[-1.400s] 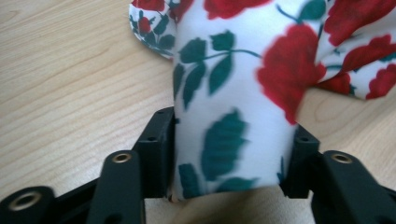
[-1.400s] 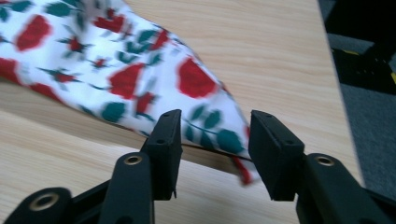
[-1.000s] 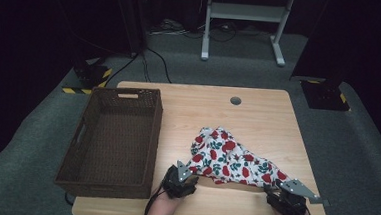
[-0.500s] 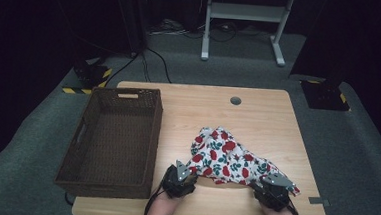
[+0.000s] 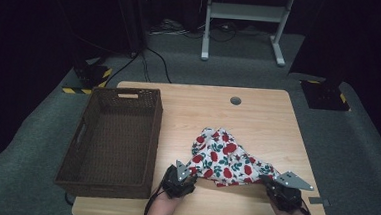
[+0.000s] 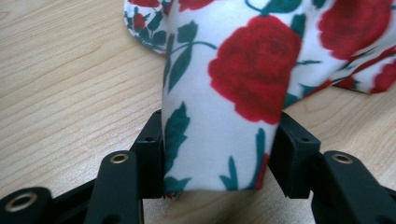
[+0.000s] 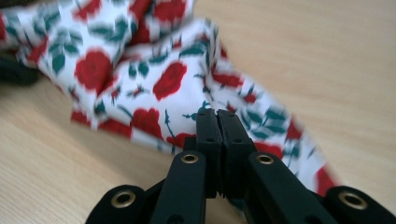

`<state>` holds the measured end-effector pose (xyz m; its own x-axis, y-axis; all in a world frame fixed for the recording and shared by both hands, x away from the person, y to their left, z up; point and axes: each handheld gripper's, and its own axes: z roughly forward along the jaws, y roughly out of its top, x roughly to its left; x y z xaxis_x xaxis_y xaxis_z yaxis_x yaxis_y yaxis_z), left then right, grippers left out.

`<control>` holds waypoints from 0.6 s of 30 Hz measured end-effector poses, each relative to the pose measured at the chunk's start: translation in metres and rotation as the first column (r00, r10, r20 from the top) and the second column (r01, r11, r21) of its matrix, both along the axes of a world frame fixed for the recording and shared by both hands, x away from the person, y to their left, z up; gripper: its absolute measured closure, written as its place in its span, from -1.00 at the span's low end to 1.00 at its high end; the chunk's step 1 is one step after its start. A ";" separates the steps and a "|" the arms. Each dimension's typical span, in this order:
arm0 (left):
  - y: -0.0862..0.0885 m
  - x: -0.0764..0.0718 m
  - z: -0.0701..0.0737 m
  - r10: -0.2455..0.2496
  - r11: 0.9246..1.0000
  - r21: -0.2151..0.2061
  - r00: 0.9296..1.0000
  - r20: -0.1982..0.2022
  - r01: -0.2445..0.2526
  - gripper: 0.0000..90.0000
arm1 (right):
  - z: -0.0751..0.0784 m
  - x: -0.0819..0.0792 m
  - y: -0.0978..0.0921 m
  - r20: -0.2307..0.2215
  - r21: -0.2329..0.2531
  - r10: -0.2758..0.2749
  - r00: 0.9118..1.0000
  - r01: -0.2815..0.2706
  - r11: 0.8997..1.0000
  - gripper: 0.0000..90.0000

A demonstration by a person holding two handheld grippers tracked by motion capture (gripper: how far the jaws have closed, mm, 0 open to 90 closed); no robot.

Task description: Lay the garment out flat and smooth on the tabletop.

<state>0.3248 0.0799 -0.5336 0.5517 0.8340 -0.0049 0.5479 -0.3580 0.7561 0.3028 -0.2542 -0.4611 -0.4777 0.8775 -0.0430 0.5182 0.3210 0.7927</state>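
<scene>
Thing in hand: a rose-print cloth (image 5: 228,160), white with red roses and green leaves, lay crumpled in the lower middle of the high view, on the bench (image 5: 258,116), right of the wicker basket (image 5: 114,138) and apart from it.
Handling: it looked light, thin and limp, likely to sag and fold wherever unsupported; probably a little slippery, not fragile.
Where to take hold: judged best at two well-separated corners or hems, so it could be spread or lifted without bunching.
Left hand-held gripper (image 6: 219,154): at the lower left of the cloth in the high view; its jaws stood part-open with a broad fold of cloth filling the gap between them, touching both inner faces, so it appeared to be holding that fold.
Right hand-held gripper (image 7: 217,140): at the lower right end of the cloth; its jaws were pressed together, tips over the cloth's narrow tail, but whether any cloth was pinched between them could not be told.
Hand pose: both hands entered from the bottom edge of the high view, low over the bench, hand-held grippers pointing forward toward the cloth.
</scene>
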 end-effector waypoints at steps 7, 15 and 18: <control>0.000 -0.001 0.000 -0.001 1.000 -0.001 1.000 0.000 0.001 0.03 | 0.017 0.022 -0.013 0.048 0.009 -0.063 0.997 0.063 0.998 0.97; 0.000 -0.002 0.000 0.002 1.000 0.001 1.000 0.002 -0.002 0.03 | -0.014 0.067 -0.034 -0.021 -0.024 -0.141 0.990 0.141 0.990 0.97; 0.000 -0.002 0.000 0.000 1.000 0.001 1.000 0.001 0.000 0.03 | -0.026 0.081 -0.039 -0.047 -0.036 -0.163 0.986 0.161 0.986 0.97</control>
